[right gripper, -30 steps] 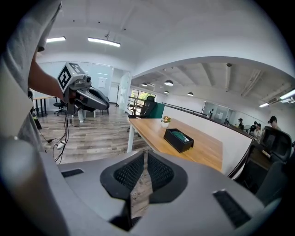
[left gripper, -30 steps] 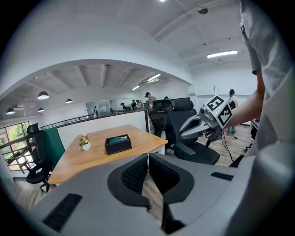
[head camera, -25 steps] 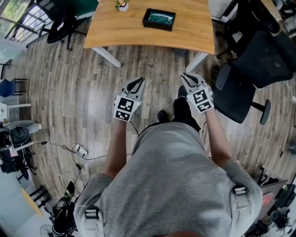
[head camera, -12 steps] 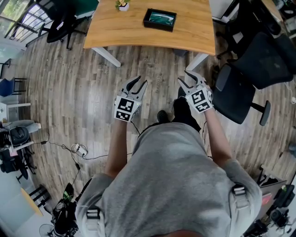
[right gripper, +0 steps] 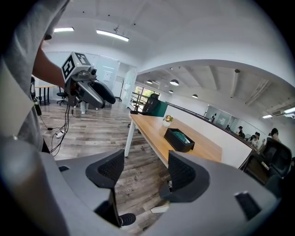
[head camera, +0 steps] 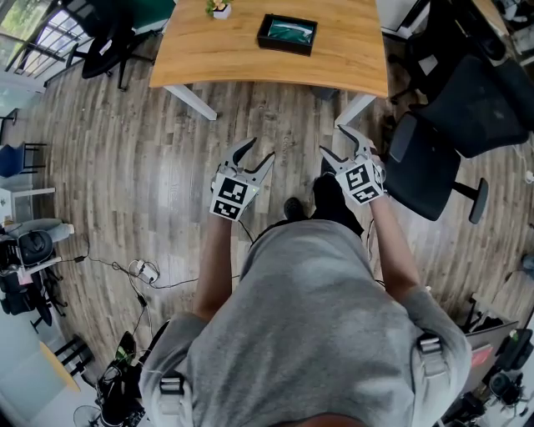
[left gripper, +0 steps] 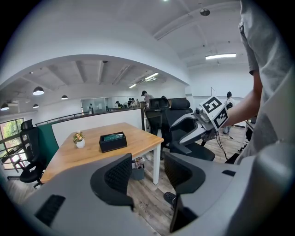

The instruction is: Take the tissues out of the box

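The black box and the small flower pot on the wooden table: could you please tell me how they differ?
The black box is low, rectangular and dark; the flower pot is rounded and white. The black box is clearly larger than the flower pot. The black box holds something teal, the flower pot small yellowish flowers. Both stand upright on the wooden table.

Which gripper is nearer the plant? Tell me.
Left. The left gripper is over the floor, short of the table, slightly right of the plant; the right gripper is farther right. Both grippers' jaws are opening, empty.
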The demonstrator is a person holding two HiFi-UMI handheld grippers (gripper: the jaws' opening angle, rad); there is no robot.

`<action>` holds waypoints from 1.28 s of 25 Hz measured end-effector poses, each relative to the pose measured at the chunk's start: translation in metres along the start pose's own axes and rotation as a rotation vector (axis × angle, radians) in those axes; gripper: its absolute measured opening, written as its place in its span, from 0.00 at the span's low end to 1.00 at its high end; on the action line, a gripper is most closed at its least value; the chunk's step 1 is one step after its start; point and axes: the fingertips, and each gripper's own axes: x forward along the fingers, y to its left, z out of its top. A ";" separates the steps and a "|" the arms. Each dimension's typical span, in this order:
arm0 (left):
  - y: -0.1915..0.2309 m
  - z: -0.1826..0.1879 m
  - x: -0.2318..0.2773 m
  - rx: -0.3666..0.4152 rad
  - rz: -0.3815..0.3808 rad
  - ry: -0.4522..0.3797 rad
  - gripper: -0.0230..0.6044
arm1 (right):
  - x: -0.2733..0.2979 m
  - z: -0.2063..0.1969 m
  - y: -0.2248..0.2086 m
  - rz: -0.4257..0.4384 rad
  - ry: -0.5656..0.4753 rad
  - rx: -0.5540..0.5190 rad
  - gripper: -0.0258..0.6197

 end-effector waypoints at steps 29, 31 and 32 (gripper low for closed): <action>0.058 0.017 0.028 -0.044 0.083 0.008 0.45 | 0.043 0.008 -0.048 0.007 -0.001 0.041 0.56; 0.064 0.020 0.034 -0.044 0.100 0.004 0.45 | 0.048 0.008 -0.058 0.011 -0.002 0.038 0.56; 0.067 0.022 0.037 -0.048 0.106 0.004 0.45 | 0.051 0.008 -0.062 0.015 -0.002 0.035 0.56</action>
